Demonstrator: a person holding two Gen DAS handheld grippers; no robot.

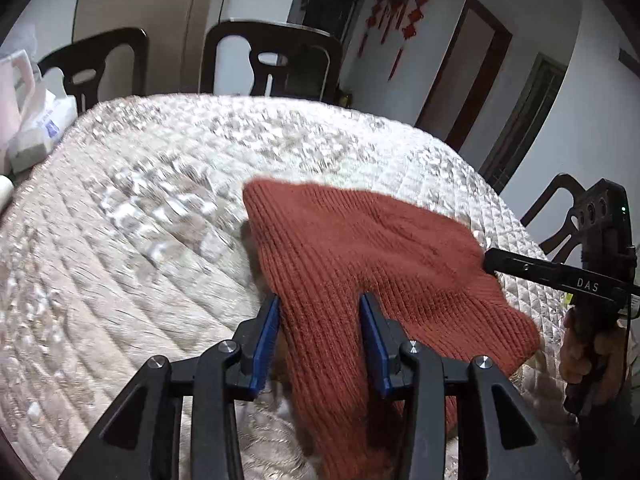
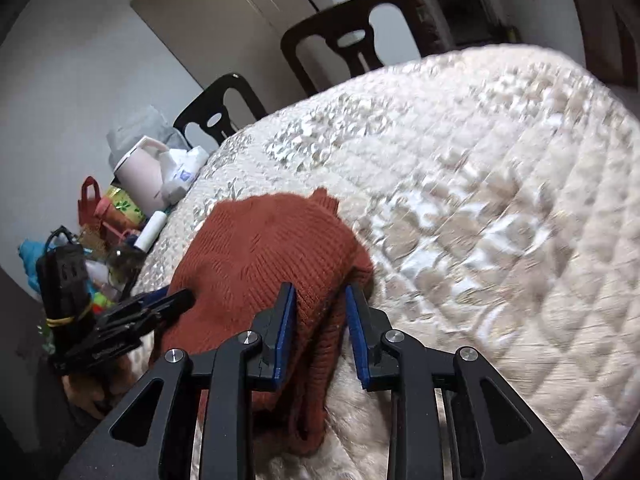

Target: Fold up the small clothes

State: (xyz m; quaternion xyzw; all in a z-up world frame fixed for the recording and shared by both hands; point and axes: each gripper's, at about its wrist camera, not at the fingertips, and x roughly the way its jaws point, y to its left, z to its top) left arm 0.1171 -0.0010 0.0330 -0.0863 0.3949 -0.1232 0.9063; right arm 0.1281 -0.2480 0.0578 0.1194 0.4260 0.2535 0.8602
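A rust-red knitted garment (image 1: 360, 248) lies partly folded over a quilted cream table cover (image 1: 140, 220). In the left wrist view my left gripper (image 1: 322, 312) has its blue pads (image 1: 270, 328) closed on a thick fold of the knit at the garment's near edge. My right gripper (image 1: 490, 260) comes in from the right and meets the garment's far side. In the right wrist view the right gripper (image 2: 320, 304) clamps a bunched fold of the red garment (image 2: 260, 248). There my left gripper (image 2: 180, 300) holds the garment's left edge, with a hand below it.
Dark wooden chairs (image 1: 276, 60) stand around the table's far side. A pink kettle (image 2: 140, 176), tissue packs (image 2: 182, 172), a red bag (image 2: 90, 200) and other clutter crowd the table's left end. The quilt (image 2: 480, 200) stretches bare to the right of the garment.
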